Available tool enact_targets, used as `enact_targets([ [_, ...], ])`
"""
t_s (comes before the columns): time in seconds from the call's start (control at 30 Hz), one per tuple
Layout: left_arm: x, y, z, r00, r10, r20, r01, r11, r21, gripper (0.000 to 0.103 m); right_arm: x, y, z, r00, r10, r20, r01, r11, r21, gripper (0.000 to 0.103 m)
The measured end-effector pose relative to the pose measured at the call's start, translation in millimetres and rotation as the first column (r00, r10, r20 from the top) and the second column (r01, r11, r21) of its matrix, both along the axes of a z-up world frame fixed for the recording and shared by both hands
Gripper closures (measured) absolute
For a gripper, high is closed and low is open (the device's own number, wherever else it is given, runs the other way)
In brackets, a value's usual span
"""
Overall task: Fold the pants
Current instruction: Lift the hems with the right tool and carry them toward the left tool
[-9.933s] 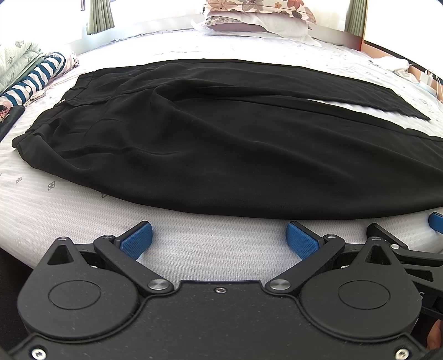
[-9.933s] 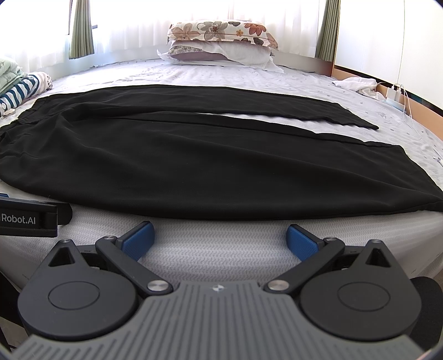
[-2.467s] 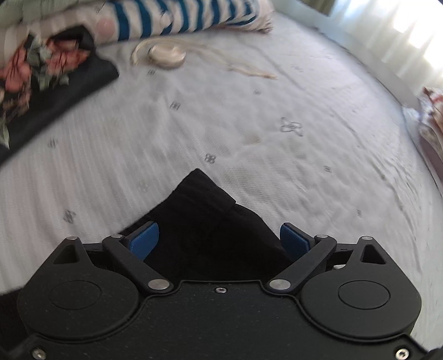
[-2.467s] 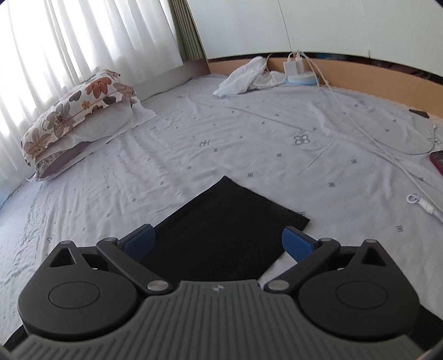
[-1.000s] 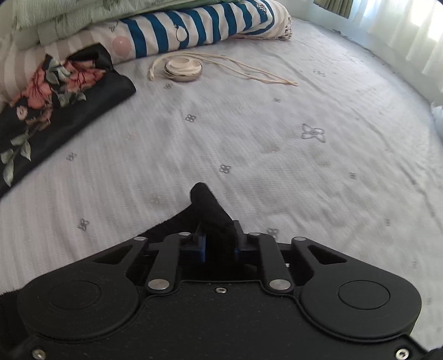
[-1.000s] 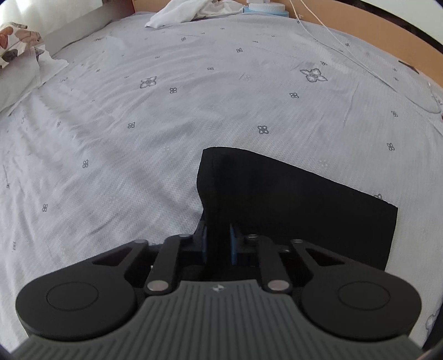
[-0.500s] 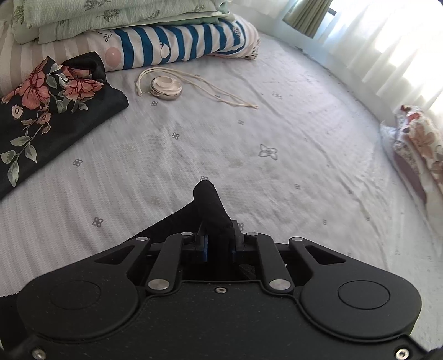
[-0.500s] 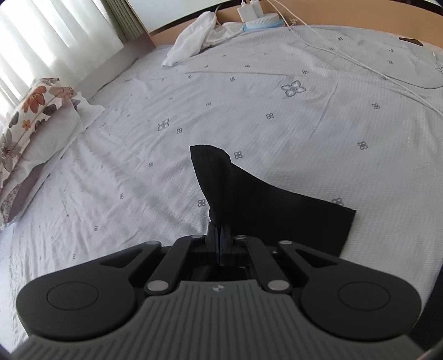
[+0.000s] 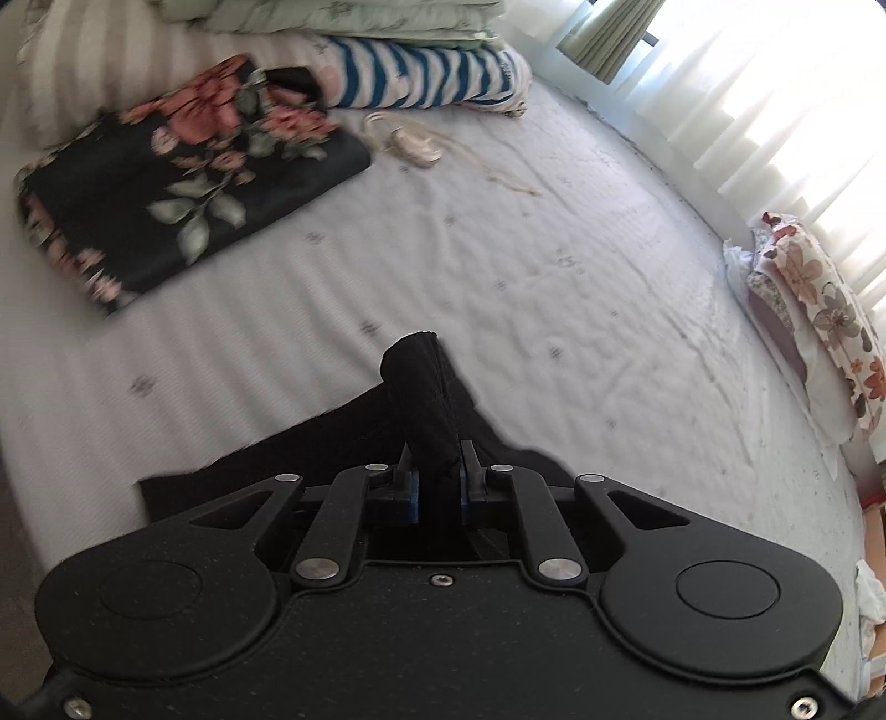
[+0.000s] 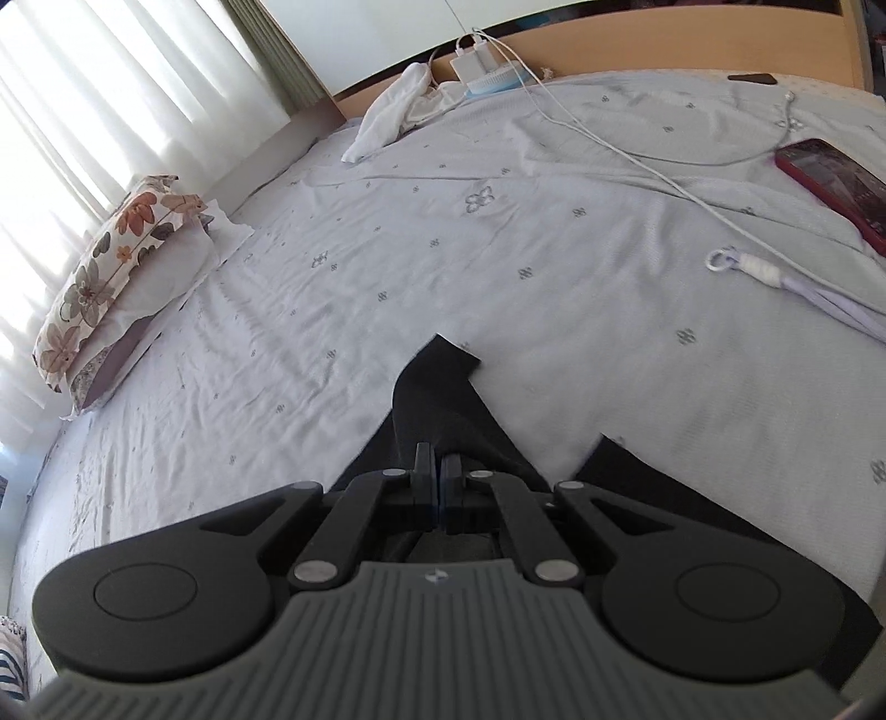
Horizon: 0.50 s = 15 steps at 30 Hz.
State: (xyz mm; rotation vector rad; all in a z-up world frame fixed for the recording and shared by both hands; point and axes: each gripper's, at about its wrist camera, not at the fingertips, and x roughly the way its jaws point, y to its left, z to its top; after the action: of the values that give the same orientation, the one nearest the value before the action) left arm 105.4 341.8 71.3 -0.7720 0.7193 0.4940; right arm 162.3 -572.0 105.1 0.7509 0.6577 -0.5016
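The fingers (image 9: 411,498) of the left gripper (image 9: 437,487) are pinched on a thick bunched fold of the black pants (image 9: 421,410), which sticks up and forward from between the blue pads as a rounded stub, while more of the dark cloth trails back and to the left beneath the gripper body onto the white bedsheet (image 9: 554,288). The right gripper (image 10: 440,482) has its jaws drawn almost together on a thin edge of the pants (image 10: 437,387); here the fabric rises from the pads to a flat, angled corner, and a second dark flap lies on the sheet just to the right of the gripper. In the left wrist view, a folded black floral garment (image 9: 183,183) lies on the bed well beyond the gripper to the left, with a blue-and-white striped bundle (image 9: 426,77) behind it and pale green bedding (image 9: 343,16) stacked on top of that; a small cream object with a cord (image 9: 415,147) rests just beside the striped bundle. A floral pillow (image 9: 819,310) sits at the right edge near the bright curtains (image 9: 764,99). In the right wrist view, a red phone (image 10: 830,183) lies at the far right, a white charging cable (image 10: 637,155) runs across the sheet toward a plug (image 10: 470,61) at the wooden headboard (image 10: 692,39), and a crumpled white cloth (image 10: 393,111) lies near it.
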Motion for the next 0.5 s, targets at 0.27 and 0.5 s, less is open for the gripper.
enact_targets([
  [0.27,-47.1,8.2,-33.5,0.999,0.041,-0.002,-0.041,0.997,-0.071,0.092,-67.5,-12.0,-27.6,0.998,-0.034,-0.045,0.037,0.998,0.049,0.100],
  [0.5,-60.3,3.1,-7.8,0.999,-0.003,0.035,0.002,1.000,0.001,0.093,-100.5,-2.7,-15.4,1.000,-0.024,-0.015,0.025,1.000,0.017,0.100],
])
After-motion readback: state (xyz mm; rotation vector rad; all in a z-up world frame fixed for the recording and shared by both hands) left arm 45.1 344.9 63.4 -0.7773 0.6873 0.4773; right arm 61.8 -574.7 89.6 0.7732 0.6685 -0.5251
